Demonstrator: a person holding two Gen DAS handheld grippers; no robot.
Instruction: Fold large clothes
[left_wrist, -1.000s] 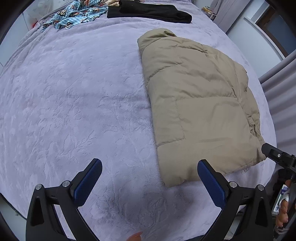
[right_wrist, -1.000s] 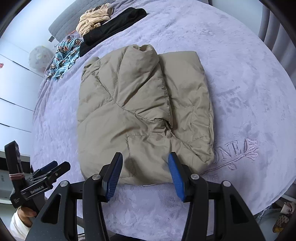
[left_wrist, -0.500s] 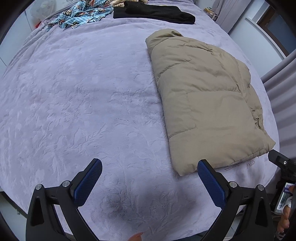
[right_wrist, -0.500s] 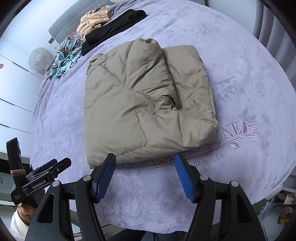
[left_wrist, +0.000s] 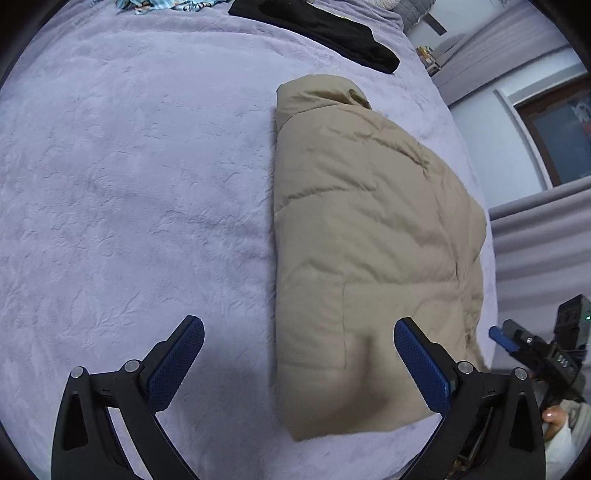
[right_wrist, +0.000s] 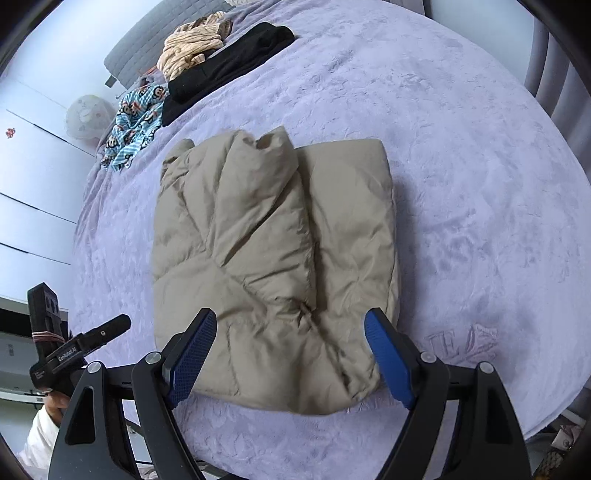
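A beige puffer jacket (left_wrist: 369, 240) lies folded lengthwise on the lilac bed cover (left_wrist: 129, 184); it also shows in the right wrist view (right_wrist: 277, 258), sleeves folded over its body. My left gripper (left_wrist: 295, 363) is open and empty, over the jacket's near left edge. My right gripper (right_wrist: 290, 356) is open and empty, over the jacket's near hem. Each gripper shows at the edge of the other's view: the right one (left_wrist: 532, 350), the left one (right_wrist: 74, 350).
A black garment (right_wrist: 225, 66), a blue cartoon-print garment (right_wrist: 135, 122) and a striped beige garment (right_wrist: 192, 48) lie at the far end of the bed. Curtains (left_wrist: 535, 240) hang to the right. The bed's near edge (right_wrist: 369, 461) is just below my grippers.
Both grippers have moved forward, closer over the jacket's near end. The right gripper's jaws have opened wider. The jacket has not moved.
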